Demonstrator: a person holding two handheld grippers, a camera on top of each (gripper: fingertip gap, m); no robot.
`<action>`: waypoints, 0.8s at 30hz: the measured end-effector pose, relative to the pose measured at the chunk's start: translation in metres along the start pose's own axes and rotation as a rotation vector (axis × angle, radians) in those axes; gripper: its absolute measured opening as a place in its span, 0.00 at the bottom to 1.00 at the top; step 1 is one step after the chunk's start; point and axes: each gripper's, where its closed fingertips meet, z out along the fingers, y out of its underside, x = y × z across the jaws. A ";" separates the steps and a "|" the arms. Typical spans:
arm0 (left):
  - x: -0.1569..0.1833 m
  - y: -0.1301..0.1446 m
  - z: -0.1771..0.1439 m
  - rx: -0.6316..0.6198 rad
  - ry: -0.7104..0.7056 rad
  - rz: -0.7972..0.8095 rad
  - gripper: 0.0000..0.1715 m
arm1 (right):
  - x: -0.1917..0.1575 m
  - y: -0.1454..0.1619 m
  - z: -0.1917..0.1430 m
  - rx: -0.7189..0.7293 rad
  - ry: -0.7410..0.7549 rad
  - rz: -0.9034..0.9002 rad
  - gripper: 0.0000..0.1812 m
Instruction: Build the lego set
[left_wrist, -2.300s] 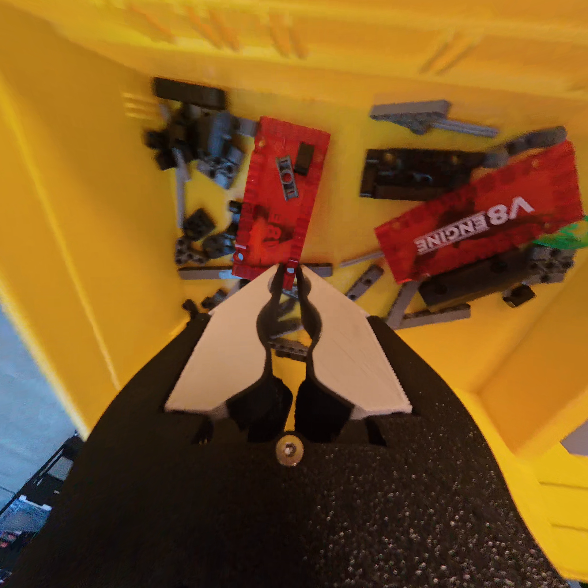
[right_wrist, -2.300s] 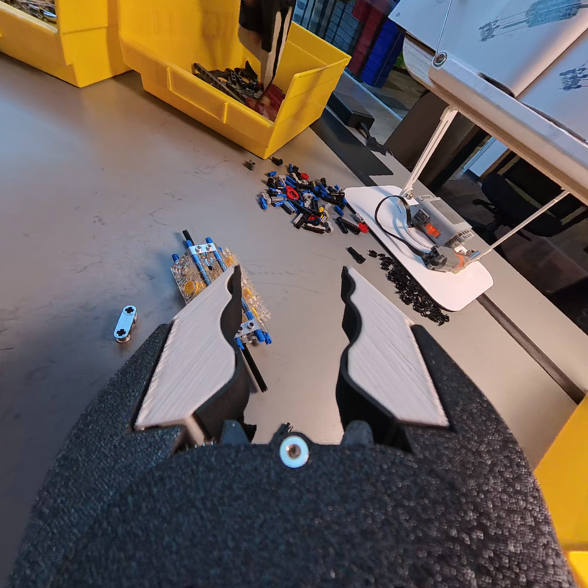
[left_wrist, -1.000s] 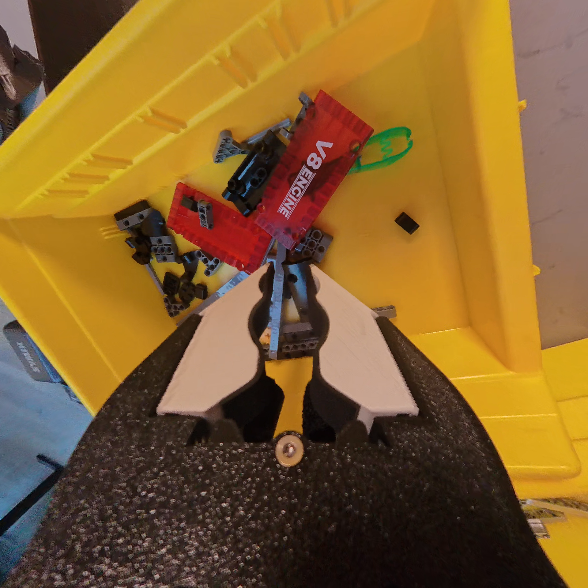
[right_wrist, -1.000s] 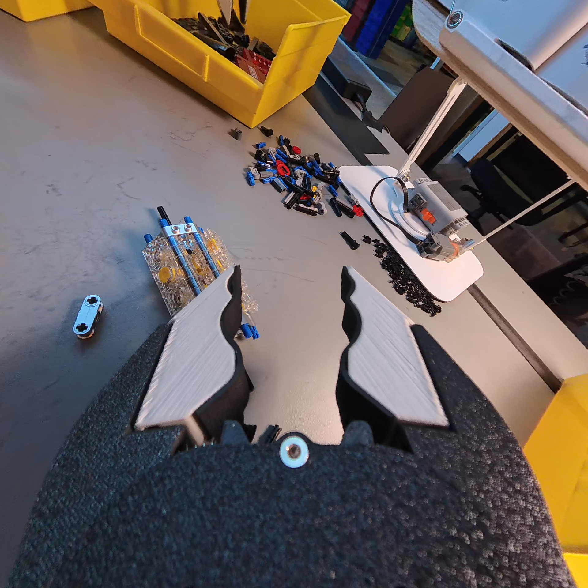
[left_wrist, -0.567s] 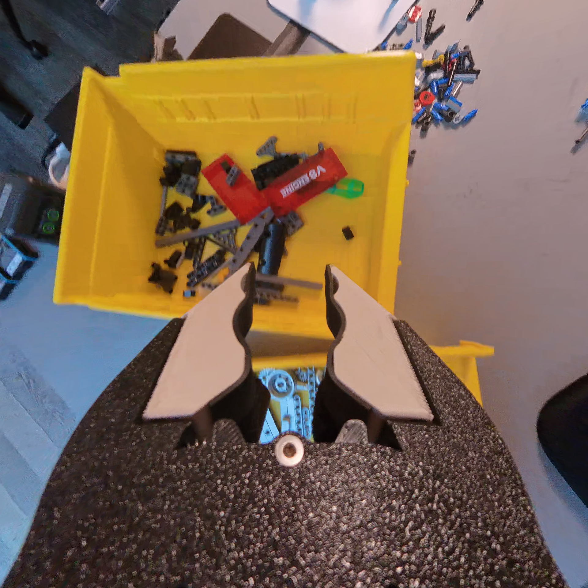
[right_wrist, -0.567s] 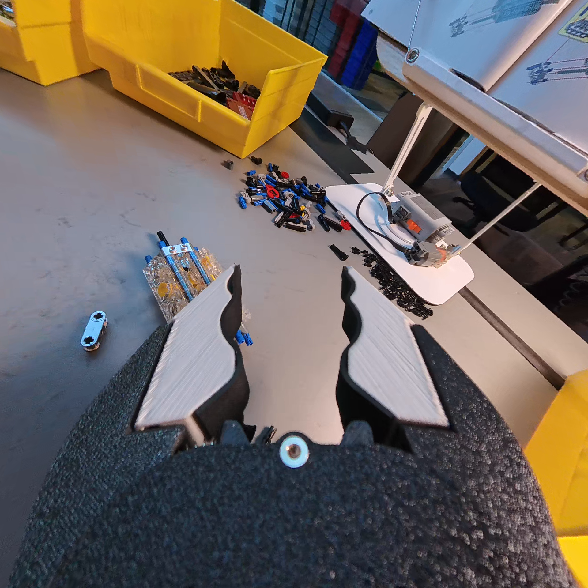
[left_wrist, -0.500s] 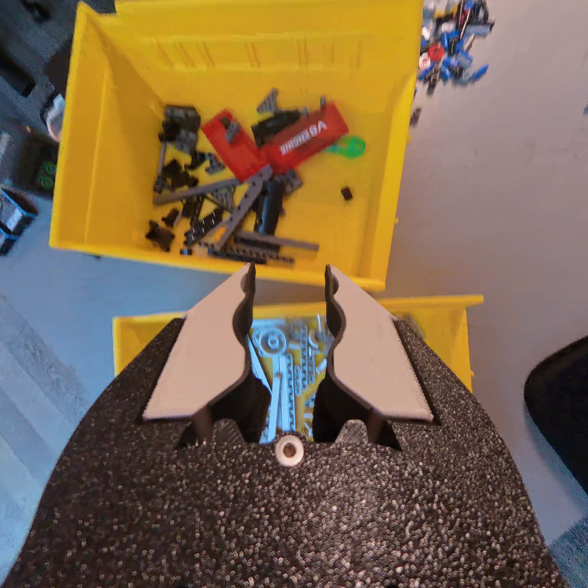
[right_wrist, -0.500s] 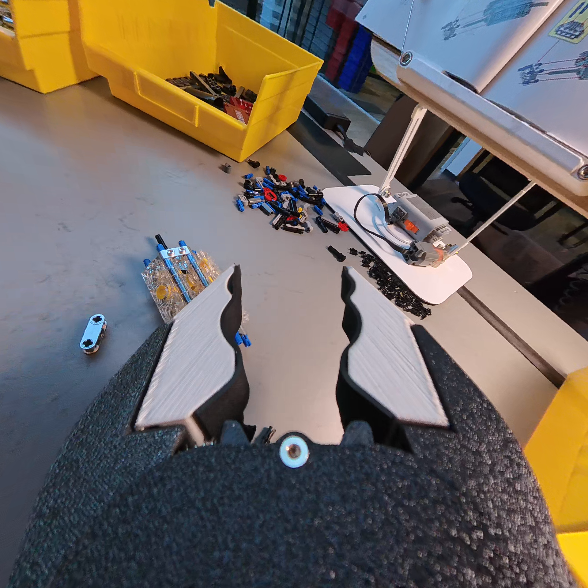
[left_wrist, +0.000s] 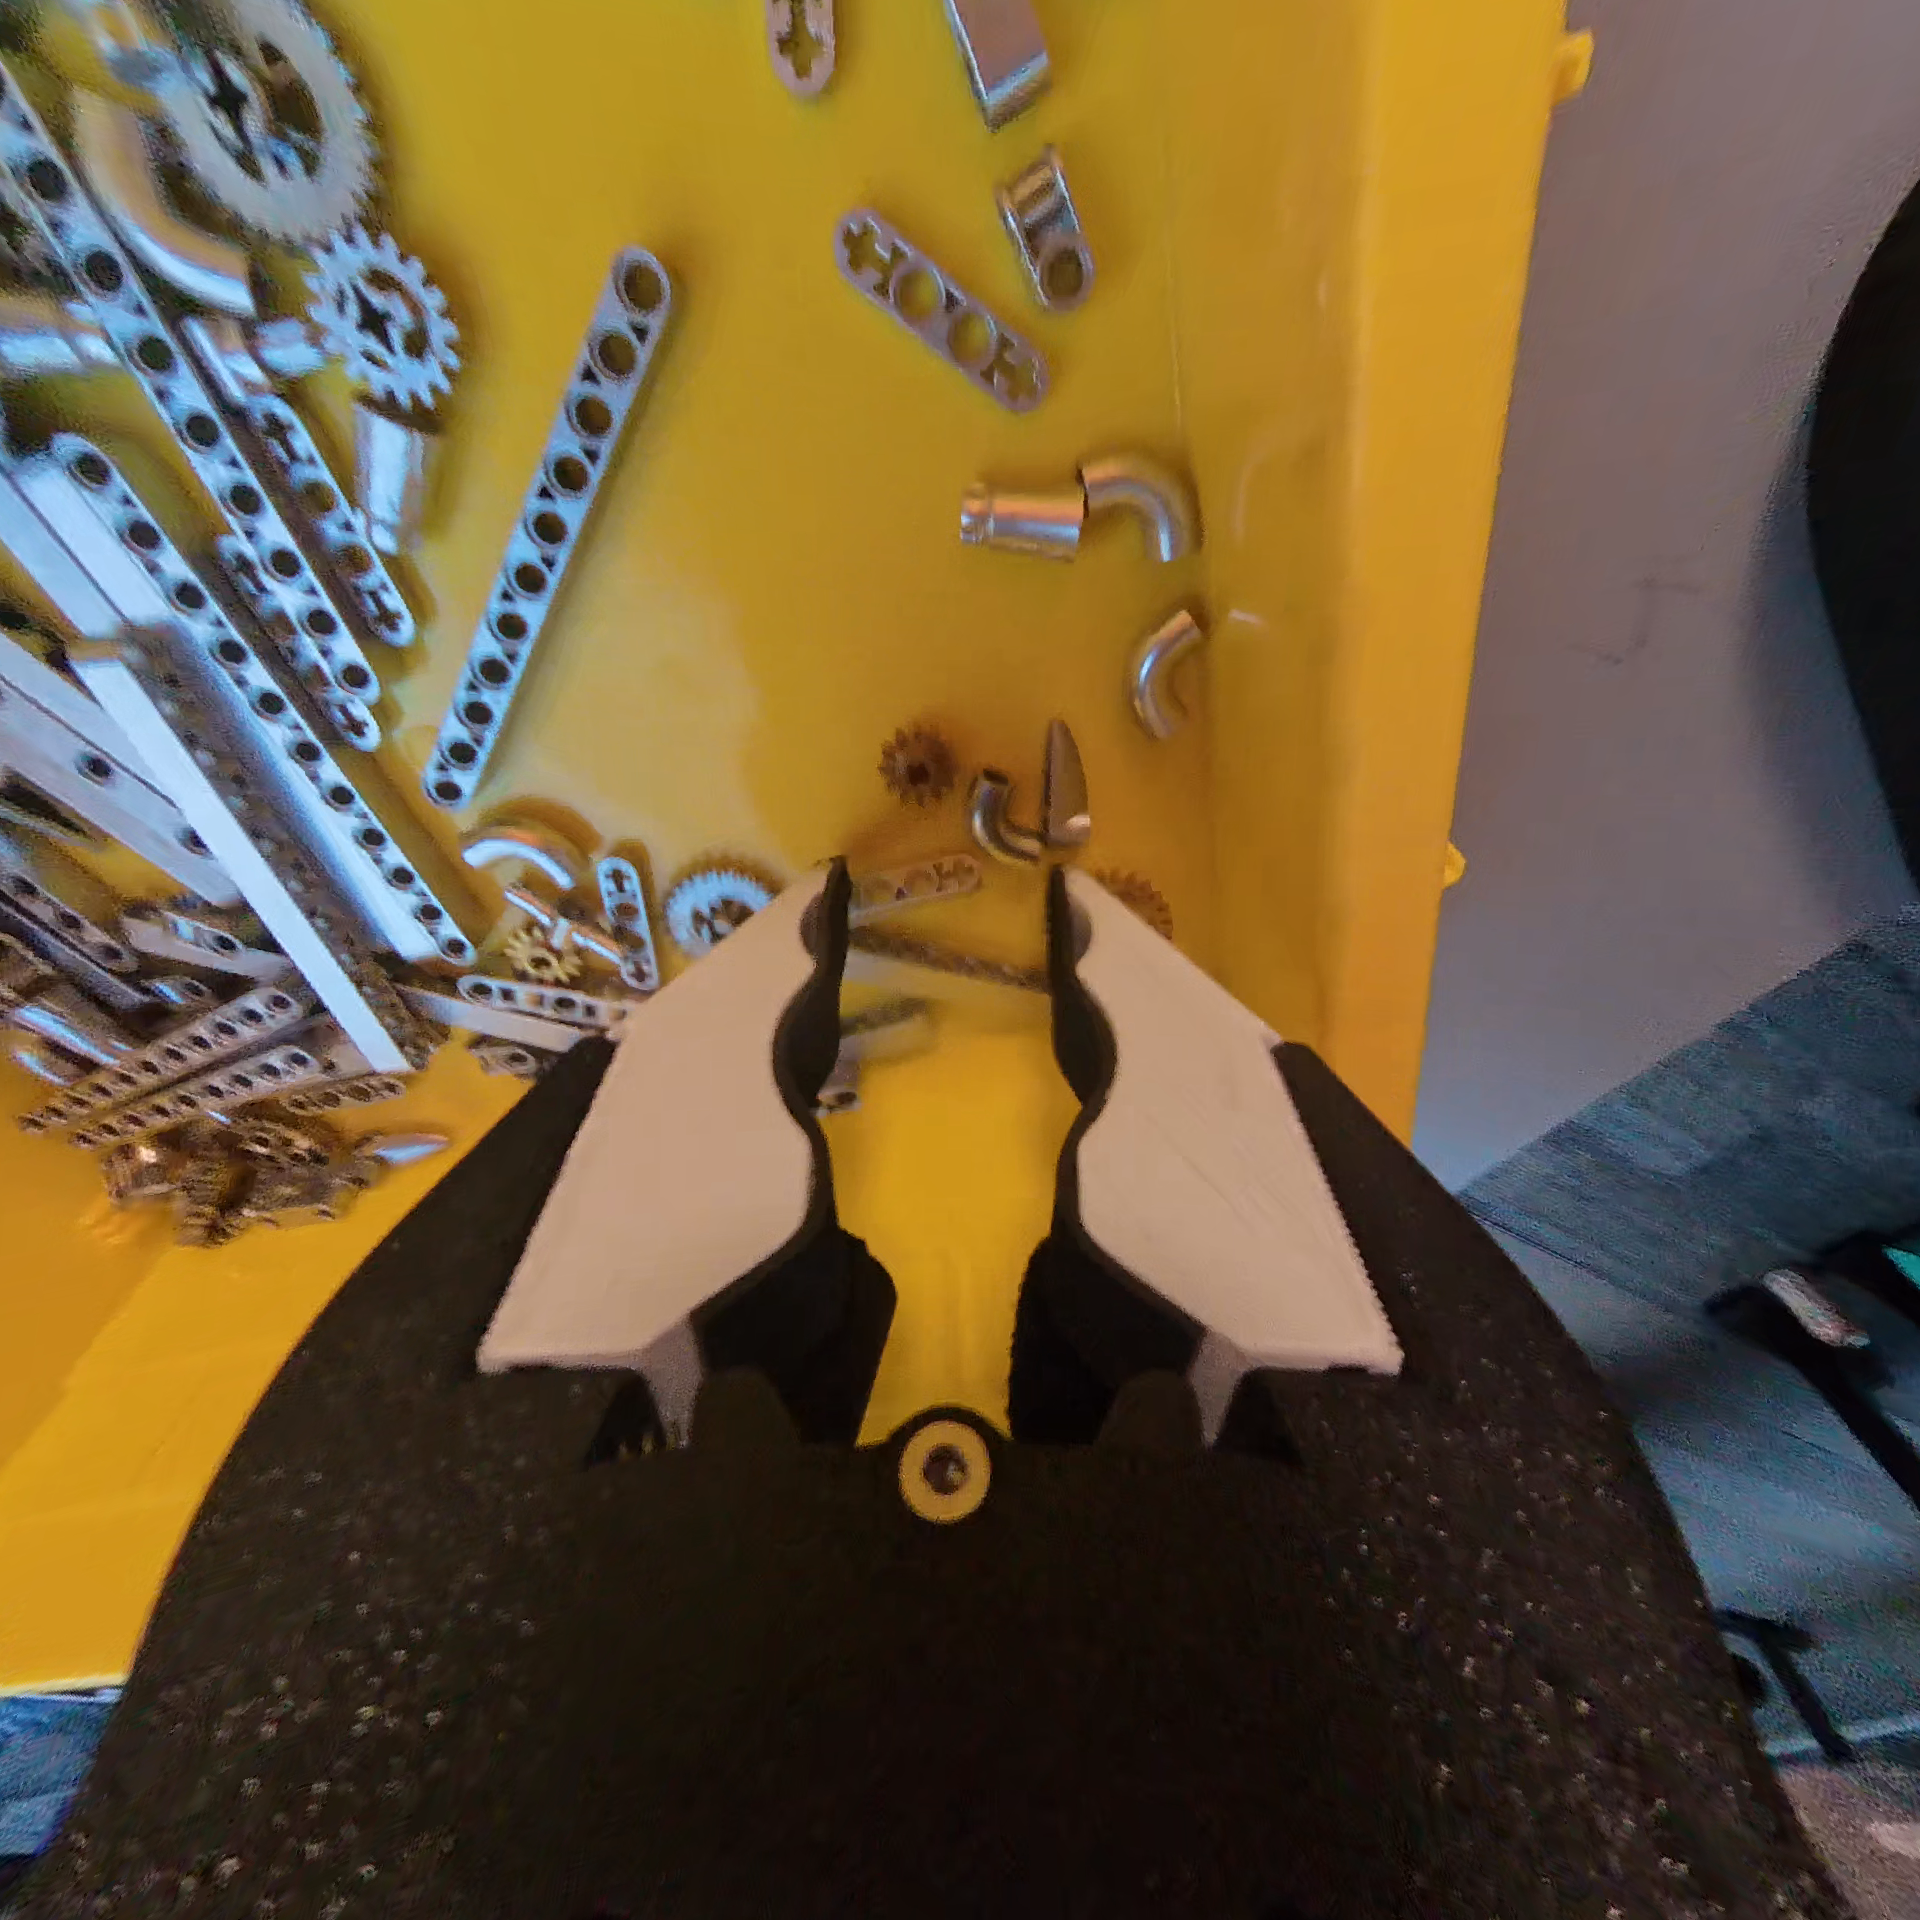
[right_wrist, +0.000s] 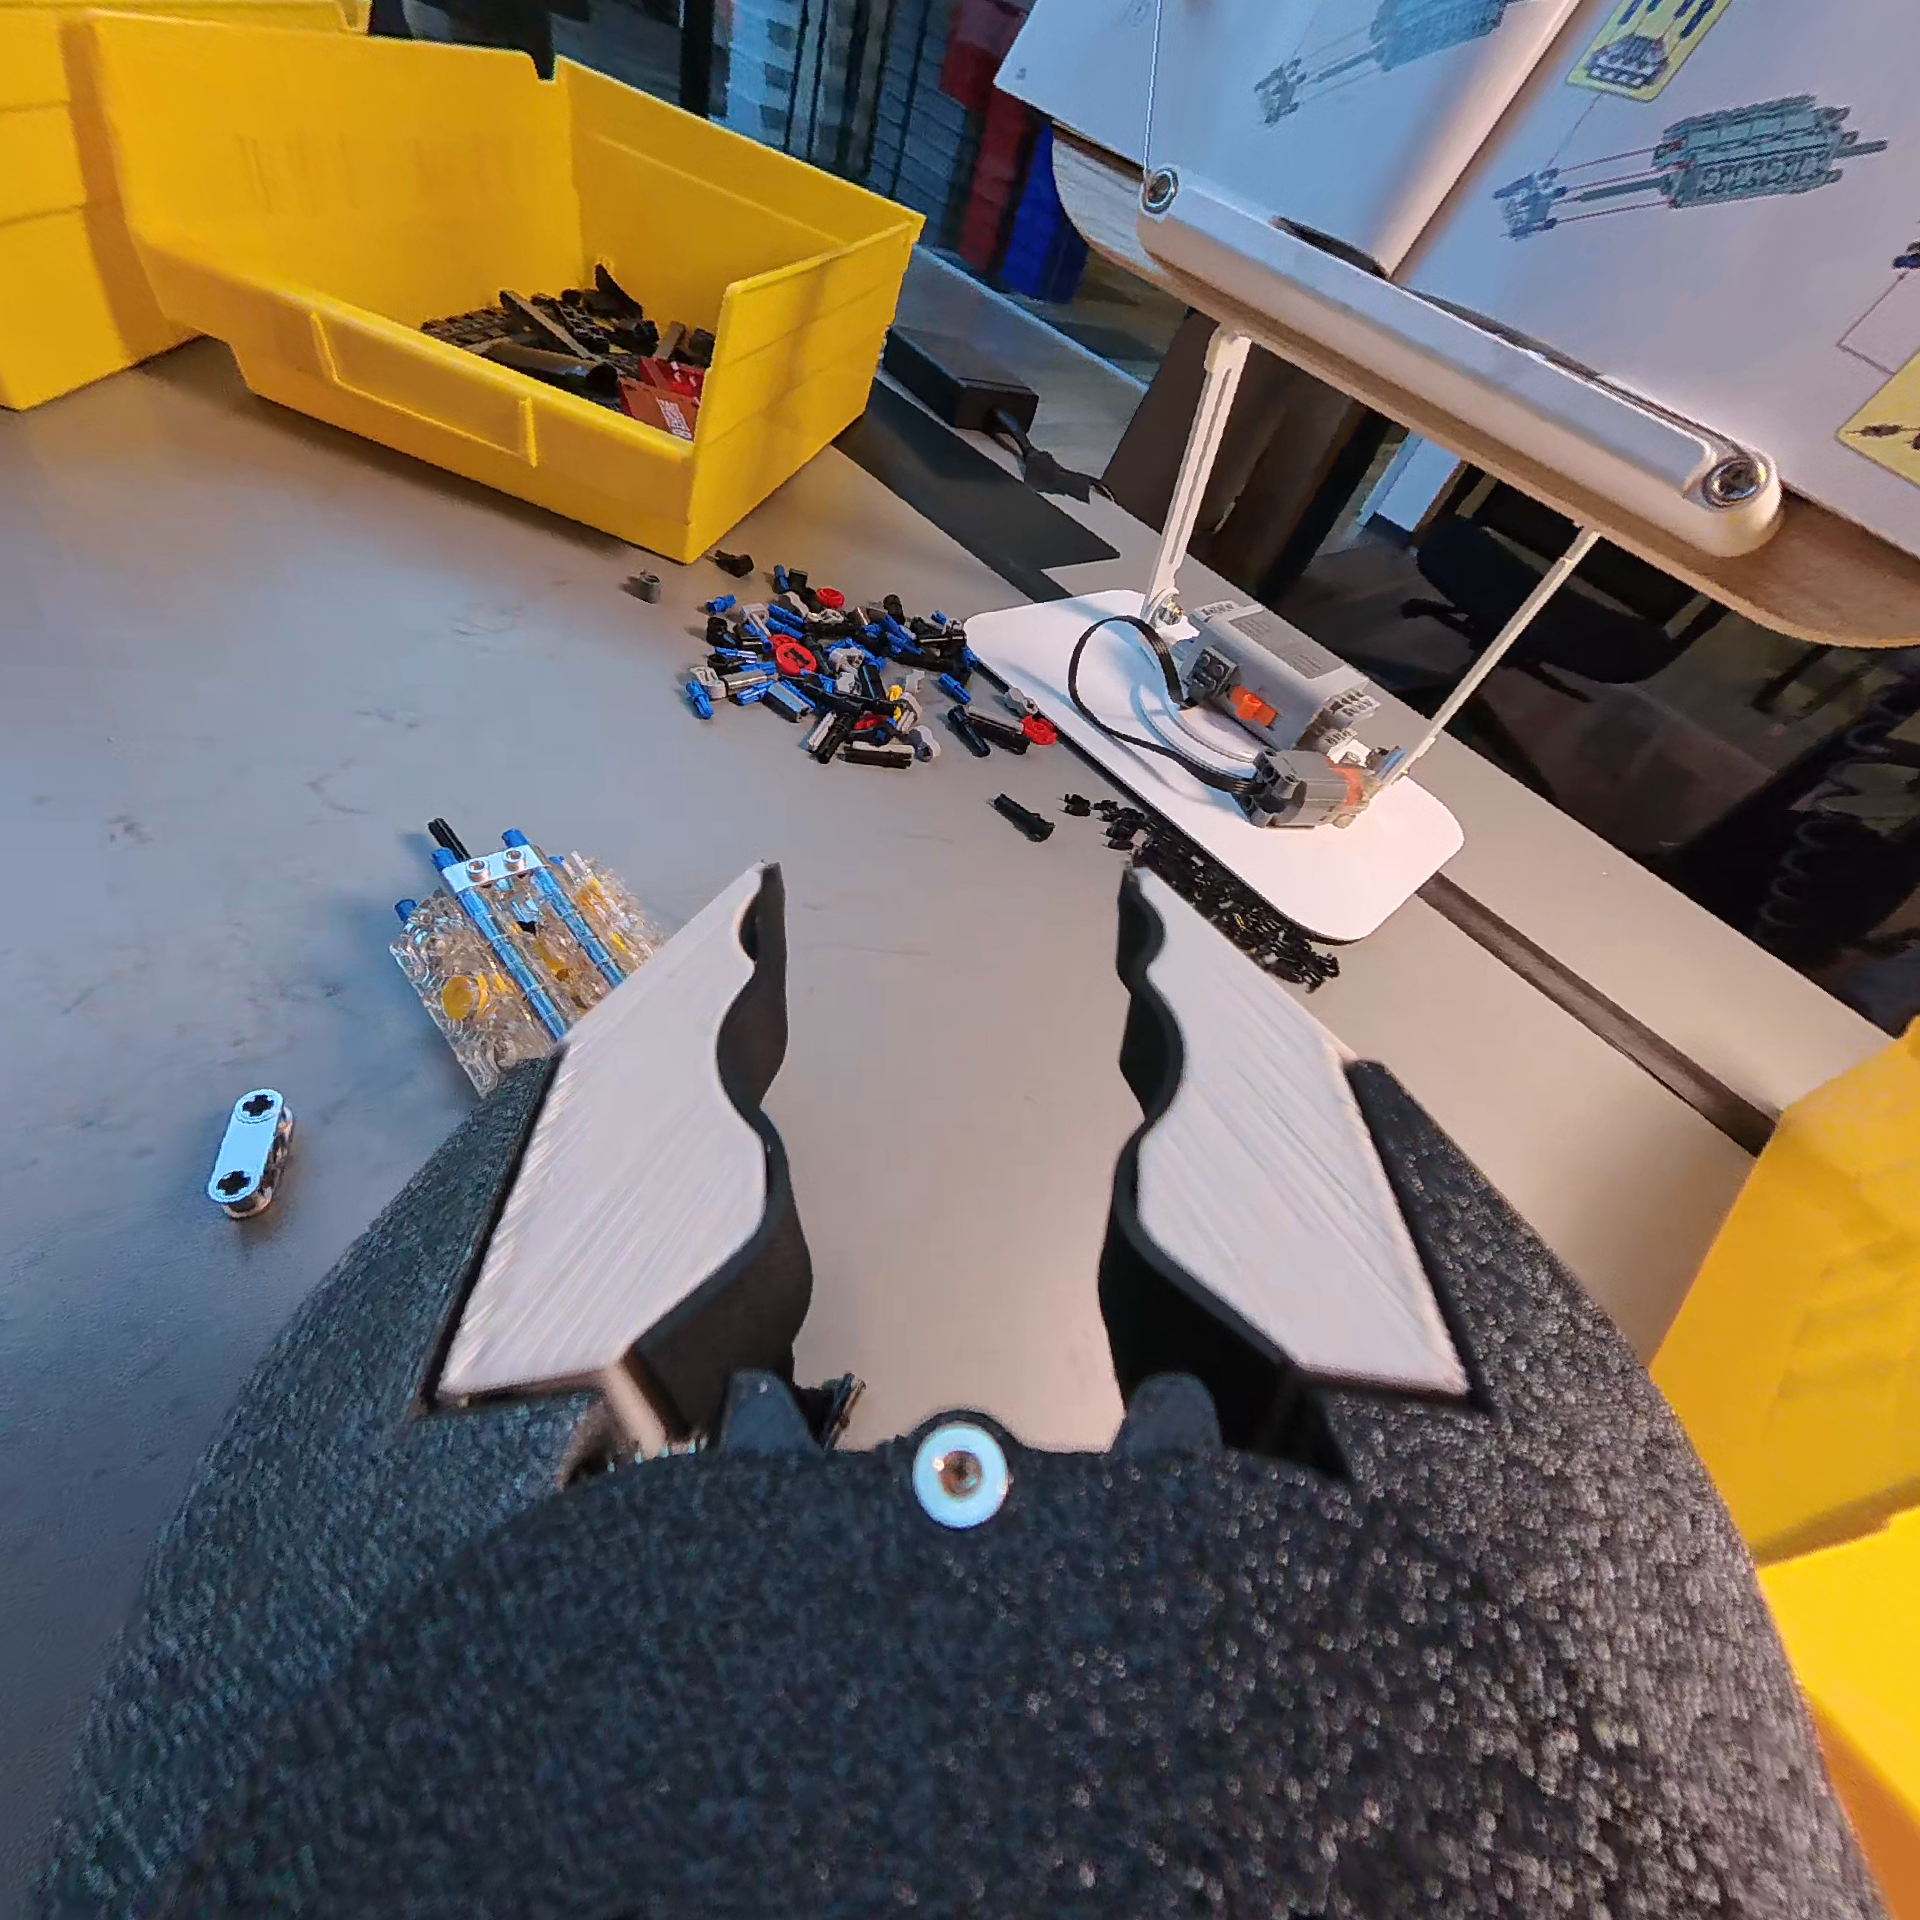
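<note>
My left gripper (left_wrist: 943, 883) is open and empty, low inside a yellow bin (left_wrist: 1382, 520) of silver building parts. Its tips straddle a short silver link (left_wrist: 920, 880), with a small curved pipe piece (left_wrist: 997, 826) and a small dark gear (left_wrist: 914, 767) just beyond. Long silver perforated beams (left_wrist: 551, 530) and gears (left_wrist: 384, 322) lie to the left. My right gripper (right_wrist: 948, 896) is open and empty above the grey table (right_wrist: 260, 675). A clear block assembly with blue pins (right_wrist: 520, 951) lies just left of its left finger. A small silver two-hole link (right_wrist: 249, 1148) lies farther left.
A yellow bin of black and red parts (right_wrist: 499, 343) stands at the back left. A pile of small blue, black and red pins (right_wrist: 842, 675) lies mid-table. A white stand base (right_wrist: 1278, 790) carries a grey motor unit (right_wrist: 1268, 665) and cable. Another yellow bin (right_wrist: 1808, 1299) is at the right edge. My right fingertips sit around 50 cm from my left ones.
My left gripper let go of the parts in the bin of black and red pieces, opened, drew back, and dropped into the bin of silver parts. My right gripper stayed open, shifting only slightly.
</note>
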 end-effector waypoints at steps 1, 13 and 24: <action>-0.002 -0.002 0.000 0.004 -0.011 0.019 0.18 | 0.001 0.001 0.000 -0.006 0.011 0.001 0.34; -0.139 0.016 -0.049 0.225 -0.291 -0.263 0.08 | 0.000 0.011 0.010 -0.078 0.045 -0.031 0.34; -0.160 0.030 -0.010 0.057 -0.069 -0.315 0.12 | 0.001 0.012 0.010 -0.073 0.059 -0.039 0.34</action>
